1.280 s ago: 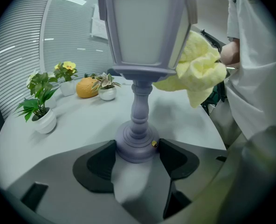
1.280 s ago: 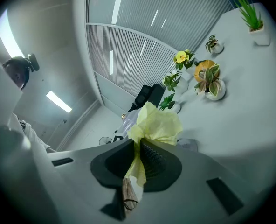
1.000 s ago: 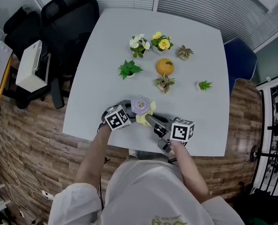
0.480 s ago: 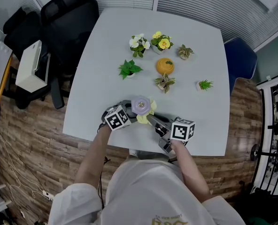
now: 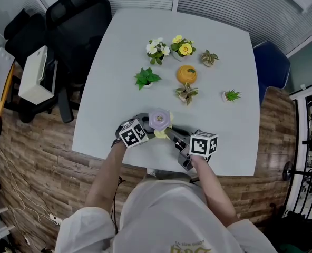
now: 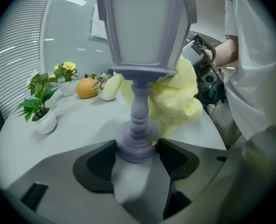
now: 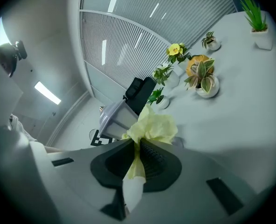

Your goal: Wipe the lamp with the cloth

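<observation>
A lilac lantern-shaped lamp (image 5: pixel 159 119) (image 6: pixel 142 45) stands upright near the table's front edge. My left gripper (image 5: pixel 142 121) (image 6: pixel 135 155) is shut on its round base. My right gripper (image 5: pixel 169 135) (image 7: pixel 138 146) is shut on a pale yellow cloth (image 5: pixel 159 133) (image 7: pixel 152 127) (image 6: pixel 175 97). The cloth presses against the lamp's right side, under its shade and beside its stem. In the right gripper view the lamp (image 7: pixel 117 120) shows behind the cloth.
Small potted plants stand further back: a green one (image 5: pixel 146 78), a white-flowered one (image 5: pixel 156 50), a yellow-flowered one (image 5: pixel 184 49), a variegated one (image 5: pixel 186 93), two small ones (image 5: pixel 208 58) (image 5: pixel 231 95). An orange gourd (image 5: pixel 187 74) sits among them. A black chair (image 5: pixel 74 20) stands left.
The right gripper and cloth have shifted slightly left and down against the lamp. The left gripper and lamp hold still.
</observation>
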`<action>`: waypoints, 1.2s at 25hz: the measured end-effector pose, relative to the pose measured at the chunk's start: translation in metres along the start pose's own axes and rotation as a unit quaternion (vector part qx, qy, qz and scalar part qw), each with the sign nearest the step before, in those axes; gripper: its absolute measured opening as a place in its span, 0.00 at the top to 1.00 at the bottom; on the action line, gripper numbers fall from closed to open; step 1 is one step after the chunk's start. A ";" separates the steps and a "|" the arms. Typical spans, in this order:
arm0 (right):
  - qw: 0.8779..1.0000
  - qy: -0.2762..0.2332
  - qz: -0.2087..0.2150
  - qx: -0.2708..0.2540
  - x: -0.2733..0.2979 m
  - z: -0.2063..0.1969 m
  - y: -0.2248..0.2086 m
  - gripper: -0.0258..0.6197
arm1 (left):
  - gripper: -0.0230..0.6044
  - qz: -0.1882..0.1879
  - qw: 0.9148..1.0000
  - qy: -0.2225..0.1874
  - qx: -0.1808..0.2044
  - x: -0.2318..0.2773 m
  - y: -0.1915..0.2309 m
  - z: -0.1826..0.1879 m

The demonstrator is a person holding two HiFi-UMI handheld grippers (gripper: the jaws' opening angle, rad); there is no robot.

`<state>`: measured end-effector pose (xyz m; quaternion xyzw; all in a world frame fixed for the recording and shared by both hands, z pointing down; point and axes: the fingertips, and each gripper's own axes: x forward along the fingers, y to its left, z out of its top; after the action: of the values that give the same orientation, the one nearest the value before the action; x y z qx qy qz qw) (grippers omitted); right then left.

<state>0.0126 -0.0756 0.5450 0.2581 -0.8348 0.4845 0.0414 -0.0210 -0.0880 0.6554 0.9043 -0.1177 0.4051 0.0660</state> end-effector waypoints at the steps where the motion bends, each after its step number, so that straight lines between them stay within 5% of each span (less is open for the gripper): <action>1: 1.000 0.004 0.000 -0.002 0.001 0.000 0.000 0.88 | 0.49 0.000 1.000 0.000 0.000 0.000 0.000 0.000; 21: 0.995 0.082 -0.044 -0.020 0.028 -0.015 -0.024 0.88 | 0.49 0.000 1.000 0.001 0.001 -0.002 0.001 0.000; 30: 0.996 0.064 -0.048 -0.024 0.022 -0.003 -0.024 0.88 | 0.49 0.000 1.000 0.000 0.001 -0.001 0.000 0.000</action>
<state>0.0041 -0.0913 0.5730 0.2650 -0.8286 0.4771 0.1246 -0.0218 -0.0881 0.6544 0.9043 -0.1172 0.4052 0.0650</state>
